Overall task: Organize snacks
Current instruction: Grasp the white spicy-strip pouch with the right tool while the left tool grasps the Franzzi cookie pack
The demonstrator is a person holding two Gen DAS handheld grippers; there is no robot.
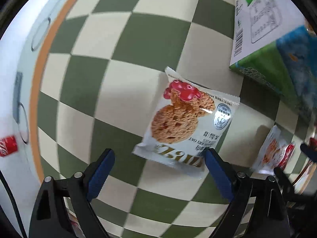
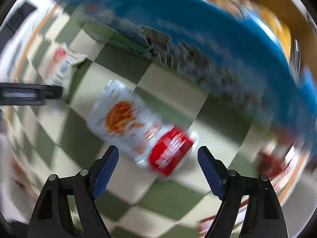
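A white cookie packet [image 1: 186, 121] with cranberries printed on it lies flat on the green-and-cream checked cloth [image 1: 118, 39]. My left gripper [image 1: 159, 155] is open just above its near edge, not touching it. A white and red snack packet [image 2: 142, 127] lies on the cloth, blurred, just ahead of my open right gripper [image 2: 158, 154]. That packet also shows at the right of the left wrist view [image 1: 274, 150]. The cookie packet shows in the right wrist view [image 2: 61, 65] at upper left.
A green and white box [image 1: 263, 35] stands at upper right. A blue container rim [image 2: 198, 19] arcs across the top, snacks inside it. A red can [image 1: 8, 145] sits on the white surface beyond the cloth's orange border. The left gripper's finger [image 2: 29, 96] enters from the left.
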